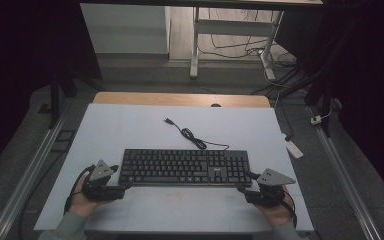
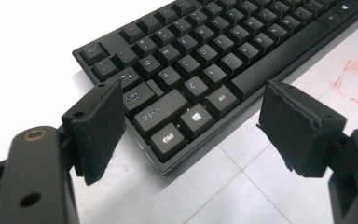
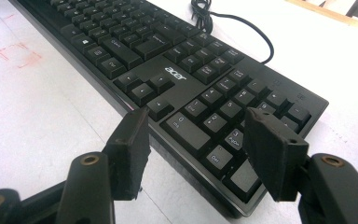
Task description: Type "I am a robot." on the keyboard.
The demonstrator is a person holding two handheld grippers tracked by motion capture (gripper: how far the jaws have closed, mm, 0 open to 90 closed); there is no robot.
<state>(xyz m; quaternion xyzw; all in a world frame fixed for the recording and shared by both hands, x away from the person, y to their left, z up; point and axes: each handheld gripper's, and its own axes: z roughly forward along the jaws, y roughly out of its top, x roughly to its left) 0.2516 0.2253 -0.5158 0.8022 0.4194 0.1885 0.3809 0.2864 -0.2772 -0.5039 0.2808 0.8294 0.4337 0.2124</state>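
White table (image 1: 130, 125), black keyboard (image 1: 180, 167), coiled cable (image 1: 192, 137)

The left gripper (image 1: 125, 184) is sitting at eight o'clock, jaws gaping. The right gripper (image 1: 244, 182) is sitting at four o'clock, jaws likewise parted.

White table (image 1: 130, 125) w/ faint red square marking (image 2: 354, 81) on top. Behind it: metal desk frame (image 1: 196, 45), loose floor cables (image 1: 240, 47)

White table (image 1: 130, 125) standing centre, wooden edge (image 1: 180, 98) showing at 12 o'clock; desk frame (image 1: 196, 45) and cables (image 1: 240, 47) lying beyond; rails (image 1: 30, 170) running at 3 and 9; surroundings staying dark.
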